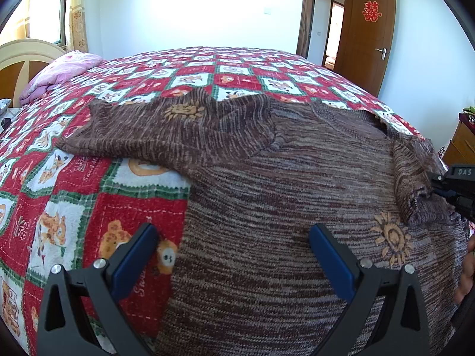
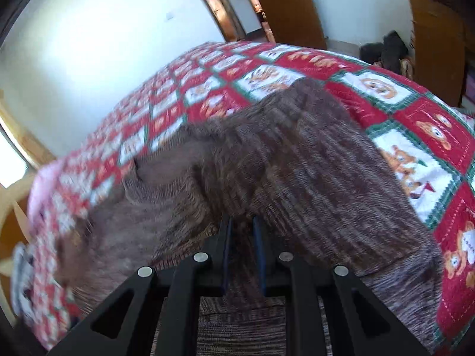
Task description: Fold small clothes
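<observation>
Left tool (image 1: 233, 255) is spread wide, nothing between its blue pads, hovering over the near-left edge of the brown knit sweater (image 1: 282, 207) where knit meets quilt; its 9 o'clock finger sits over the quilt, its 3 o'clock finger over the sweater body. Right tool (image 2: 242, 255) is clamped on a bunched fold of the same sweater (image 2: 267, 178), fingers nearly together with knit squeezed between them; the fabric rises from the grip and drapes away toward 12 o'clock. In the left wrist view the right tool (image 1: 454, 190) shows at 3 o'clock, pinching the sleeve end (image 1: 415, 184) that lies folded in over the body. Sweater lies on the bed, over the red, white and green patchwork quilt (image 1: 74, 207) with bear prints. An orange sunflower patch (image 1: 392, 237) sits on the body at 4 o'clock, just below the pinched sleeve. The other sleeve (image 1: 133, 136) stretches flat toward 10 o'clock, with a second sunflower patch (image 1: 184, 111) near 12 o'clock. Further out: pink pillow (image 1: 62, 71) by the headboard (image 1: 23, 59) at 10 o'clock, and an open wooden door (image 1: 368, 38) with a red paper cutout (image 1: 371, 11) at 1 o'clock. Right wrist view is motion-blurred on its 9 o'clock side.
</observation>
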